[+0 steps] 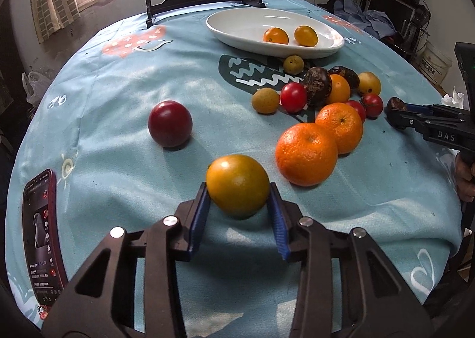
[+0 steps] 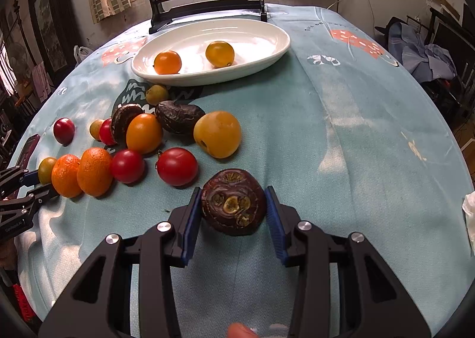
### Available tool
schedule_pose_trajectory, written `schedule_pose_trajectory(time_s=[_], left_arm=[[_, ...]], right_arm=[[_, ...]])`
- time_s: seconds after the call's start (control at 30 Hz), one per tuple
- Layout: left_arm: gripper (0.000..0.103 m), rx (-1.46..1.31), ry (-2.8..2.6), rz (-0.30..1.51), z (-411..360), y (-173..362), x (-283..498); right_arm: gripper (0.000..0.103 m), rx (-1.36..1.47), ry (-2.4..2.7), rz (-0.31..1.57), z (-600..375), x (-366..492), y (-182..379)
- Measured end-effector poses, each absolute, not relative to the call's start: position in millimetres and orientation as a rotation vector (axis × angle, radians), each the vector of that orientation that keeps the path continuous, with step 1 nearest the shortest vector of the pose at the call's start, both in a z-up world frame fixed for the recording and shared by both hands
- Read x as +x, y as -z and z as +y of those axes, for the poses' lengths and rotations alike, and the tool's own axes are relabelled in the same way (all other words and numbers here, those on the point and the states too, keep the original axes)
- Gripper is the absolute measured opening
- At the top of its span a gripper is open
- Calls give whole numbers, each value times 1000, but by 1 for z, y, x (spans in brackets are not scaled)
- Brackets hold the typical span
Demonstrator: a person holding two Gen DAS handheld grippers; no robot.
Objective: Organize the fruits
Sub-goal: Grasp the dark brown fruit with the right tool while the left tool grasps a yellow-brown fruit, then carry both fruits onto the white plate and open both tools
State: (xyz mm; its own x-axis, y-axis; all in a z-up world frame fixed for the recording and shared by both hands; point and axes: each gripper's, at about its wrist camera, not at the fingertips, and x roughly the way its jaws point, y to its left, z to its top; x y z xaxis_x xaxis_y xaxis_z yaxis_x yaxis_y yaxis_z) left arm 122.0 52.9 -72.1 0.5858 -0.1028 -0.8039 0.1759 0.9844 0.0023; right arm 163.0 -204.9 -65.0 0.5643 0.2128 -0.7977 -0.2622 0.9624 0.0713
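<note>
My left gripper (image 1: 239,189) is shut on a yellow-green citrus fruit (image 1: 237,185) that rests on the blue tablecloth, one blue pad against each side. In the right wrist view this same gripper (image 2: 32,182) comes in from the left edge. My right gripper (image 2: 233,200) is shut on a dark brown wrinkled fruit (image 2: 233,201) lying on the cloth; the left wrist view shows it (image 1: 396,112) at the far right. A white oval plate (image 2: 252,38) at the back holds two small orange fruits (image 2: 167,62).
Loose fruit lies between the grippers: two oranges (image 1: 305,154), red tomatoes (image 2: 177,166), a yellow fruit (image 2: 217,133), dark wrinkled fruits (image 2: 178,116). A dark red plum (image 1: 170,123) sits apart. A phone (image 1: 41,237) lies near the left edge. A framed screen stand (image 2: 207,8) rises behind the plate.
</note>
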Motion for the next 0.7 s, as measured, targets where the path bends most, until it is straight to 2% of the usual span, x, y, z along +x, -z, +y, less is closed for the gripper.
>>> schedule_pose_trajectory(time_s=[0.13, 0.37, 0.53, 0.7], left_arm=[[39, 110, 98, 905, 53, 62, 119], [39, 27, 112, 802, 58, 6, 134], [39, -56, 110, 784, 37, -18, 201], [40, -43, 46, 825, 6, -10, 285]], right_arm=[[42, -51, -288, 897, -207, 158, 59], [42, 3, -363, 801, -207, 162, 18], [42, 28, -365, 734, -195, 204, -5], [42, 46, -346, 754, -181, 267, -1]])
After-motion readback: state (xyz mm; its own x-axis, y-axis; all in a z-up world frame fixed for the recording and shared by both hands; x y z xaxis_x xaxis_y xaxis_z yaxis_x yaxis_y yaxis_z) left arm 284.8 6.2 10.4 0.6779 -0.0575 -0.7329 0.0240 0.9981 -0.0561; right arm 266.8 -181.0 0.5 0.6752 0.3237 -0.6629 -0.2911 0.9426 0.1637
